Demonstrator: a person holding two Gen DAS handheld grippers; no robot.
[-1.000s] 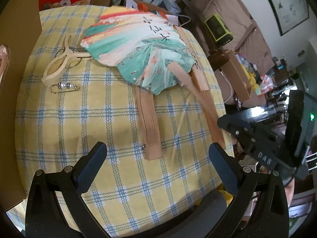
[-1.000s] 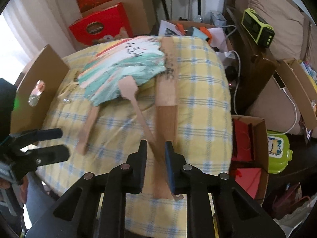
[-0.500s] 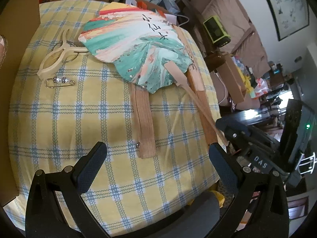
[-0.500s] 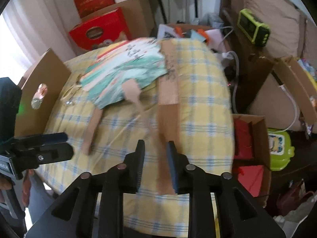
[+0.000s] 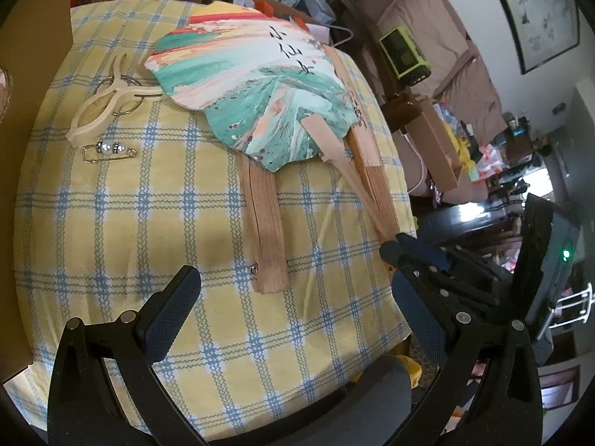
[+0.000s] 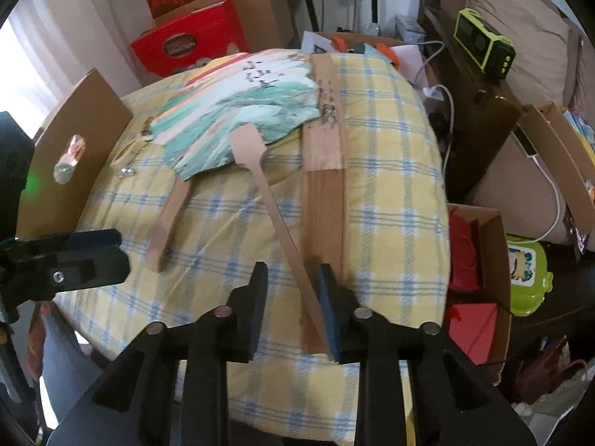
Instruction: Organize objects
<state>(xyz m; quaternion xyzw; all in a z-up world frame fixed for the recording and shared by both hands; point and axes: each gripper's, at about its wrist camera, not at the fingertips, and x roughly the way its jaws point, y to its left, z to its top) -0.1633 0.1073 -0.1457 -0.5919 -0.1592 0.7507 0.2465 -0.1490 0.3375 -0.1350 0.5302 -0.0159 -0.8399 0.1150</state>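
Observation:
A painted paddle fan [image 5: 256,89] [image 6: 238,119] lies on the yellow checked table, its thin wooden handle [image 6: 282,230] pointing toward me. It rests across two folded wooden fans [image 5: 266,230] [image 6: 325,171]. My right gripper [image 6: 292,278] is open with its jaws astride the end of the handle; it shows at the table's right edge in the left wrist view [image 5: 401,256]. My left gripper [image 5: 297,297] is wide open and empty above the near table edge. A cream plastic clip [image 5: 108,96] and a pearl safety pin [image 5: 108,150] lie at the left.
A cardboard wall [image 6: 74,156] stands along the table's left side. Red boxes [image 6: 189,44] stand behind the table. An open carton with red items [image 6: 476,271] sits on the floor at the right, near a green device [image 6: 483,46] and a sofa.
My right gripper has opened wider and moved forward, so the fan handle's end lies between its jaws. My left gripper has drifted slightly; the fans have not moved.

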